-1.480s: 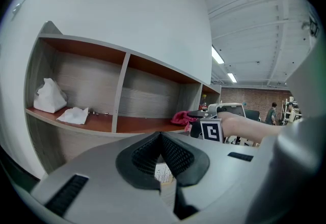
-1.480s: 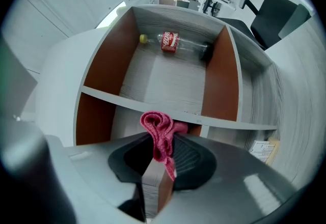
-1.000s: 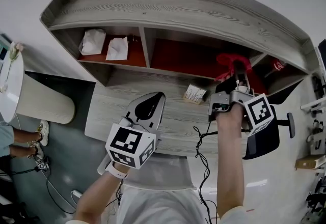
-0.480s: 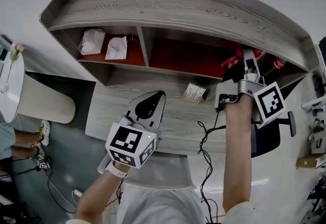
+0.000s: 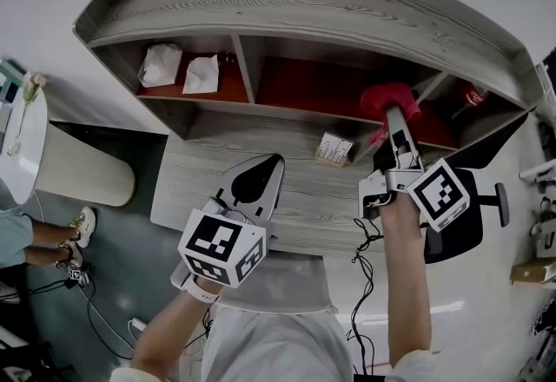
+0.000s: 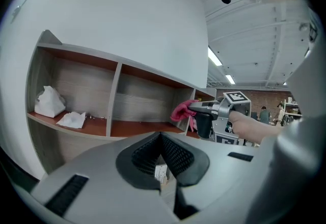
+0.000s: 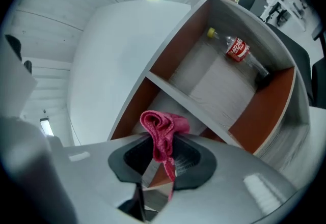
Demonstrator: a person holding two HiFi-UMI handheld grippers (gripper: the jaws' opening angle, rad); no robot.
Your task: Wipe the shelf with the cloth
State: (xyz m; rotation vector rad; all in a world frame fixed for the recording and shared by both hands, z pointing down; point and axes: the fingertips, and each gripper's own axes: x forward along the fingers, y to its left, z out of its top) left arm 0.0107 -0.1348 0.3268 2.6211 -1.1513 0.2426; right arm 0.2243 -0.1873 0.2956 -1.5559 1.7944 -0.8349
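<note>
gripped the pink cloth (image 7: 162, 131), bunched at the jaw tips of the right gripper (image 5: 395, 115), just before the shelf (image 5: 321, 94) divider between middle and right compartments. held the left gripper (image 5: 261, 174) closed, empty, above the desk (image 5: 200, 189).

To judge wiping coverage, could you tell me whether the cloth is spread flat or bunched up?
Bunched up: the pink cloth is a crumpled wad with a hanging tail, pinched in the right gripper.

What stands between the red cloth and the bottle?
A grey wooden shelf divider separates the crumpled red cloth from the red-labelled clear bottle; see the right gripper view.
</note>
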